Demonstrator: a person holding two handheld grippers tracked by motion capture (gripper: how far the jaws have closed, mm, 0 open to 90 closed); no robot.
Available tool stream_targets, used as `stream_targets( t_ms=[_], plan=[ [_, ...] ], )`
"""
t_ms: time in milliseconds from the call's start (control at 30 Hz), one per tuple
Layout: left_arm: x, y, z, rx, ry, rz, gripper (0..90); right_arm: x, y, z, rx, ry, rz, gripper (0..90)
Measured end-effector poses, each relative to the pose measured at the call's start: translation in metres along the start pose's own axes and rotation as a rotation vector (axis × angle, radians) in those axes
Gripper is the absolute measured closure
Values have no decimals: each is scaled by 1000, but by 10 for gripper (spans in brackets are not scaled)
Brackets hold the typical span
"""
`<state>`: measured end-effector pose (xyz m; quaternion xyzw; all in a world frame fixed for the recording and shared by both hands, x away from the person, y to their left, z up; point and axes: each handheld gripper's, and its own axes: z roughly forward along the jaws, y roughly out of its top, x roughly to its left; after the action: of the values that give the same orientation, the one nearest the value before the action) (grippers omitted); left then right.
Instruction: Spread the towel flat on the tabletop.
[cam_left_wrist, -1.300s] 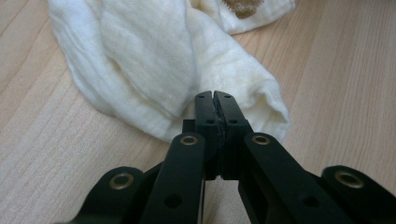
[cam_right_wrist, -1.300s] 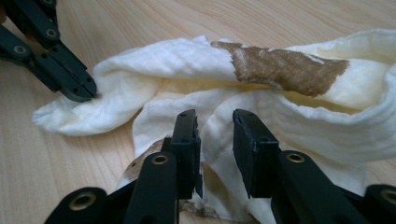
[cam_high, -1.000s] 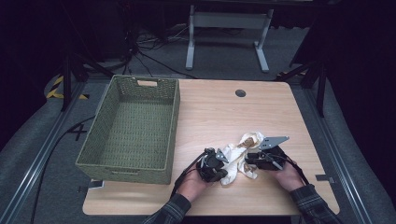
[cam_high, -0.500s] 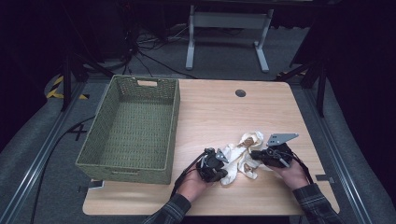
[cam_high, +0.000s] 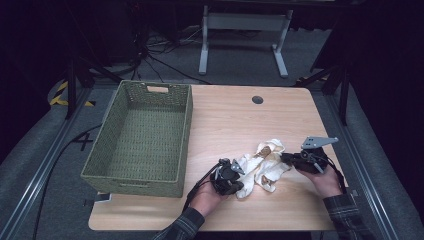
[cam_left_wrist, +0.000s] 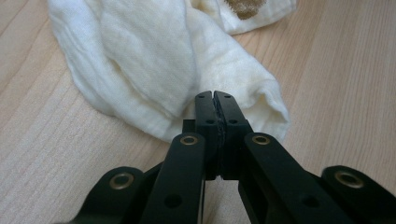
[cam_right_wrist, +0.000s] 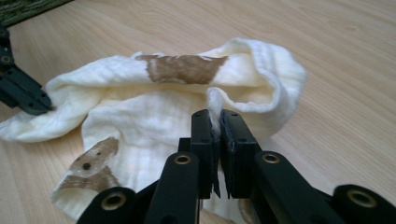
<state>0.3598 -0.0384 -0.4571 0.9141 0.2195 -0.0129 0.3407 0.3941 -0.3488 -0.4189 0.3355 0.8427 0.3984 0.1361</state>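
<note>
Cream cloth (cam_high: 262, 165) with brown patches lies crumpled on bench (cam_high: 235, 120), near front edge, right of green wicker basket (cam_high: 142, 137).

Cloth is gripped at opposite edges, likely so it can be spread or lifted between both hands.

Left hand-held gripper (cam_left_wrist: 215, 100): jaws pressed together, cloth fold pinched at tips. Held low, angled toward cloth.

Right hand-held gripper (cam_right_wrist: 219, 116): jaws clamped on thin raised cloth edge. Held low at cloth's right side, wrist resting near bench.

Dim workspace around a light wooden table (cam_high: 230, 120).
Grey carpeted floor (cam_high: 45, 150), black cables (cam_high: 160, 62), a white metal stand (cam_high: 240, 30) behind, and yellow-black hazard tape (cam_high: 62, 92) at left.
</note>
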Motion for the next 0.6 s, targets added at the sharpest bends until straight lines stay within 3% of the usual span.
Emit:
stream_targets(
  t_ms=[267, 600],
  plan=[
    [0, 0, 1, -8, 1, -4, 895, -18, -4, -11, -21, -49, 43, 850],
    [0, 0, 0, -9, 0, -6, 895, -57, -16, -17, -14, -160, 120, 849]
  ],
)
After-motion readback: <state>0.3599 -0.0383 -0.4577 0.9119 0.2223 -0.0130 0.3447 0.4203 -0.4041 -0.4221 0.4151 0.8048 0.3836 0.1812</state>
